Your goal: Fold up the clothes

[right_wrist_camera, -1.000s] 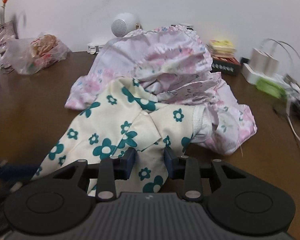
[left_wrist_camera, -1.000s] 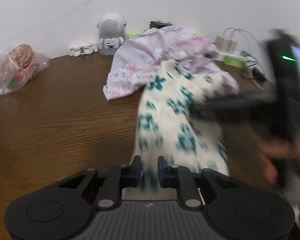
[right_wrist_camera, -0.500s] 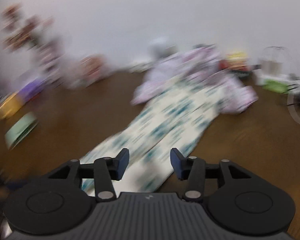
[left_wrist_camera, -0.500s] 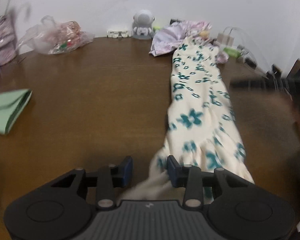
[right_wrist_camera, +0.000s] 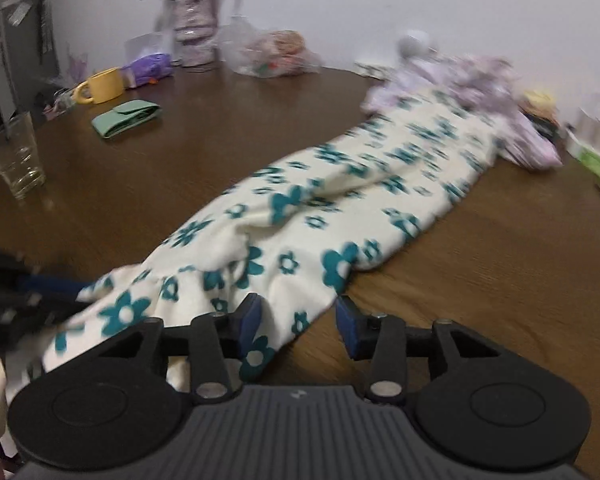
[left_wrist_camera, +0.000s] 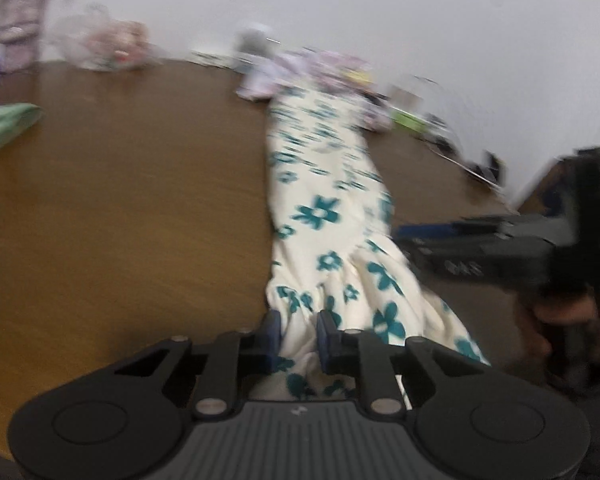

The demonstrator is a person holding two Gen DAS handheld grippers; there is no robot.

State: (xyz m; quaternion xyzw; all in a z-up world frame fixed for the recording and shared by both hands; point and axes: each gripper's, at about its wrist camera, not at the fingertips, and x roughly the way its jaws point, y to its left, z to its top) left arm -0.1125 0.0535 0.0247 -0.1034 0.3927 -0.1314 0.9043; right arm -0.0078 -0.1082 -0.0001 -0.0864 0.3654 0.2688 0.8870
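A cream garment with teal flowers (left_wrist_camera: 324, 216) lies stretched long across the brown table (left_wrist_camera: 140, 200), its far end against a heap of pink-and-lilac clothes (left_wrist_camera: 320, 68). My left gripper (left_wrist_camera: 298, 332) is closing, and its pads pinch the garment's bunched near end. In the right wrist view the garment (right_wrist_camera: 340, 184) runs diagonally from the pink heap (right_wrist_camera: 480, 80) toward me. My right gripper (right_wrist_camera: 300, 324) is closing; the near hem lies between the jaws by the left finger, and the right pad is clear of it. The left gripper (right_wrist_camera: 40, 292) shows blurred at the hem's left corner.
A folded green cloth (right_wrist_camera: 126, 118), a drinking glass (right_wrist_camera: 14, 156) and a yellow mug (right_wrist_camera: 102, 86) stand on the table's left side. A vase of flowers (right_wrist_camera: 194, 36) and a plastic bag (right_wrist_camera: 272, 54) line the back wall. Chargers and cables (left_wrist_camera: 440, 132) sit far right.
Both grippers pulled back from the clothes heap, dragging the floral garment out long over the table. The right jaws stand wider apart than a second ago.
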